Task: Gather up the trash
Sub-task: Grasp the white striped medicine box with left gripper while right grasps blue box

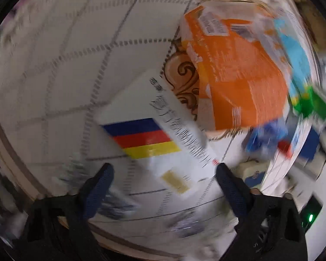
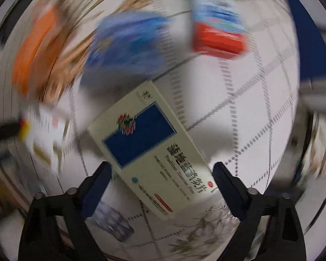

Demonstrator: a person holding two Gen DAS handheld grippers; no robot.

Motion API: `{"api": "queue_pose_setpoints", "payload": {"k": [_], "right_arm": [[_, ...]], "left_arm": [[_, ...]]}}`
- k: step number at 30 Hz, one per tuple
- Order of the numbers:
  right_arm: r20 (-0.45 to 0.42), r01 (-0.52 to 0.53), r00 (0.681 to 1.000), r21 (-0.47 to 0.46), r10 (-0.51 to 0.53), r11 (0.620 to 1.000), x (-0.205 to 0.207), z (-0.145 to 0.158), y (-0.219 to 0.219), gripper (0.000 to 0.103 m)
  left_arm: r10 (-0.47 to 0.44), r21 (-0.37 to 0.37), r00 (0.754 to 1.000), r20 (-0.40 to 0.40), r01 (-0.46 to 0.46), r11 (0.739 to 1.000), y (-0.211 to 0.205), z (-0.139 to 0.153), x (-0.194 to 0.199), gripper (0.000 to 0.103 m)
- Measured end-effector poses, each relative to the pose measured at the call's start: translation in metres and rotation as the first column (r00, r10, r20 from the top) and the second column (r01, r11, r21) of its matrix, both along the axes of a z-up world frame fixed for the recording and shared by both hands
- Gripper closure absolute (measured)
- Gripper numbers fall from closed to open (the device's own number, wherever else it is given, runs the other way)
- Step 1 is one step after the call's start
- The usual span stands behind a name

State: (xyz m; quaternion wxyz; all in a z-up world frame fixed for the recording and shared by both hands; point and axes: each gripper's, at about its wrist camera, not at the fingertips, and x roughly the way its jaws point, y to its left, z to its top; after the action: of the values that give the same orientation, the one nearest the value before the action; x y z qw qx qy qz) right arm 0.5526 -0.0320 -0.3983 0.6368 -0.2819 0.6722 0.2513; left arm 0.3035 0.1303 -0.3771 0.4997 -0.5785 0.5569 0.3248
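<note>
In the left wrist view my left gripper [image 1: 163, 169] is open above a white box with blue, red and yellow stripes [image 1: 154, 130] lying on the white patterned tablecloth [image 1: 65, 54]; the box lies between and ahead of the fingers. An orange packet [image 1: 239, 76] lies beyond it. In the right wrist view my right gripper [image 2: 160, 169] is open over a white medicine box with a blue panel [image 2: 150, 148], which lies between the spread fingers. Both views are motion-blurred.
A blue packet [image 2: 128, 43], a red and blue box [image 2: 219, 32] and the orange packet [image 2: 34, 47] lie further back. Green and light blue wrappers [image 1: 302, 82] lie at the right edge of the round table.
</note>
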Motion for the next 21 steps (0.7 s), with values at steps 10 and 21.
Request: {"api": "queue_pose_setpoints", "payload": {"k": [10,21], "right_arm": [[-0.081,0.244,0.967,0.046,-0.24,0.969,0.042,-0.015,-0.019,0.01],[-0.126,0.22,0.969,0.036,-0.214,0.975,0.006,-0.038,-0.03,0.017]], "left_arm": [[-0.071,0.111,0.981,-0.178,0.092,0.99,-0.004,-0.005,0.016,0.019],[-0.418,0.133,0.897,-0.145,0.436,0.89,-0.001,-0.012,-0.023,0.017]]}}
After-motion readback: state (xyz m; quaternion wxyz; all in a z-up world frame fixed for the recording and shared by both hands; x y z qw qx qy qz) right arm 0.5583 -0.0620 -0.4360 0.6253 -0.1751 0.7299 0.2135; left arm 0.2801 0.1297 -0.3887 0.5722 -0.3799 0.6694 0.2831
